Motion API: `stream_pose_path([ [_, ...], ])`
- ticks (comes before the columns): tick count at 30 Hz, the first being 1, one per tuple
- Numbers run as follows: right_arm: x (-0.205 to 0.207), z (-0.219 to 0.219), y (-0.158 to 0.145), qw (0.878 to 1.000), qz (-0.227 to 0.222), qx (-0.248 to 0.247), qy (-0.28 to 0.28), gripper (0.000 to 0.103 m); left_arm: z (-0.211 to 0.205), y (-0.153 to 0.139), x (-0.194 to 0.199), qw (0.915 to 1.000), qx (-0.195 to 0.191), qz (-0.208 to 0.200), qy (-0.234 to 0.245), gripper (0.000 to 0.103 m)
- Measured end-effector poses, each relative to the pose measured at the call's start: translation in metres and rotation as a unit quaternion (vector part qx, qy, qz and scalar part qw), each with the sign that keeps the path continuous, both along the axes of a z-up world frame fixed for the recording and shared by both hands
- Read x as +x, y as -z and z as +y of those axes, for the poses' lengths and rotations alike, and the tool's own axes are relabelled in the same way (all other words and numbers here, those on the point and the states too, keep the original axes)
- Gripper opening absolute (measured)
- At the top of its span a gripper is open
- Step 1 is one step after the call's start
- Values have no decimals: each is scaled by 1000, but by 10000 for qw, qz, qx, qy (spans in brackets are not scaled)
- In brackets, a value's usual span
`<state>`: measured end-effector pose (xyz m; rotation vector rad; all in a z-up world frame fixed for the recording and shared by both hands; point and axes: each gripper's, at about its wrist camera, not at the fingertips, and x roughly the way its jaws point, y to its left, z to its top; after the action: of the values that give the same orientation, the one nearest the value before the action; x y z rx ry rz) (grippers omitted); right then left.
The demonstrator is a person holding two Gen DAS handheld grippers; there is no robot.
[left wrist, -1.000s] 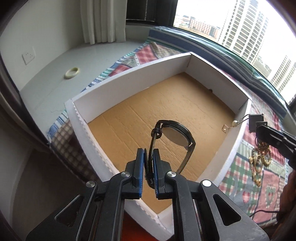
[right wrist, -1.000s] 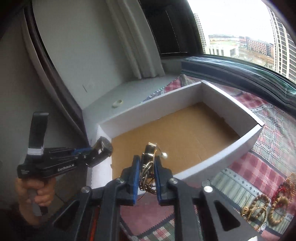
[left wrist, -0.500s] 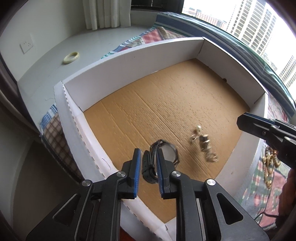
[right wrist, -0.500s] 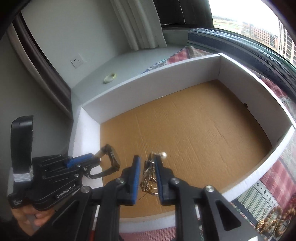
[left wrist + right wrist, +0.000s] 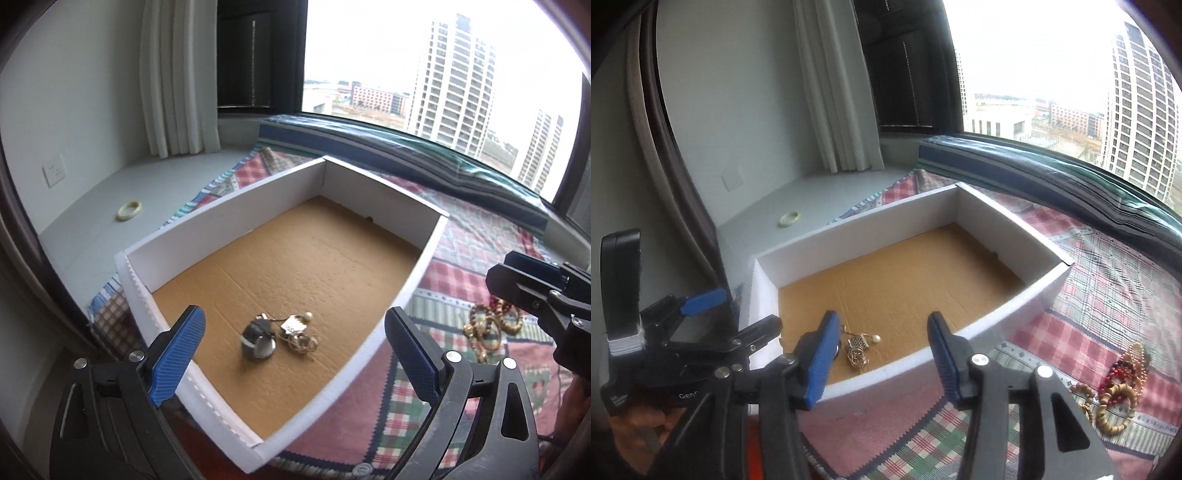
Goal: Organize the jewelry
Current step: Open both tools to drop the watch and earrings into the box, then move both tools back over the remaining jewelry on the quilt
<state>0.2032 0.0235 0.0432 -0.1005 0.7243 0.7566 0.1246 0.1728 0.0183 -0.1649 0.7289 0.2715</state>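
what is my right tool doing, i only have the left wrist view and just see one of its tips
Observer: The right tool has its jaws opening with nothing between them; the gold jewelry lies on the floor of the box beyond them.
Operator: anything left outside the box that its body hides from me
Observer: Yes, a wooden bead bracelet lies on the quilt, to the right of the box.
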Motion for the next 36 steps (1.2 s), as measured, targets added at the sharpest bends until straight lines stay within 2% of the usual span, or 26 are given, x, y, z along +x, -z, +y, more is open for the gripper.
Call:
stream_pose_path([
  [4, -34, -65, 0, 9974, -338, -25, 634, 58, -52, 10, -3, 9983, -16, -147, 569, 99],
  [9, -68, -151, 10, 9839, -614, -296, 1651, 59, -111, 41, -4, 9901, -220, 240, 1363, 99],
  [13, -89, -210, 31, 9668, -547, -519, 2444, 59, -146, 67, -5, 9819, -406, 574, 1760, 99],
  [17, -104, -251, 56, 9522, -378, -708, 2949, 59, -177, 88, -10, 9778, -234, 798, 1925, 99],
  [21, -112, -272, 82, 9496, -34, -550, 3086, 59, -193, 95, -11, 9751, -181, 926, 2009, 99],
  [25, -116, -279, 98, 9519, 194, -328, 3040, 59, -212, 96, -7, 9639, 59, 1144, 2406, 99],
  [30, -115, -274, 99, 9558, 190, -287, 2920, 59, -228, 97, -6, 9614, 375, 1157, 2469, 100],
  [36, -111, -281, 97, 9545, 193, -241, 2966, 59, -229, 90, -3, 9629, 213, 1019, 2491, 100],
])
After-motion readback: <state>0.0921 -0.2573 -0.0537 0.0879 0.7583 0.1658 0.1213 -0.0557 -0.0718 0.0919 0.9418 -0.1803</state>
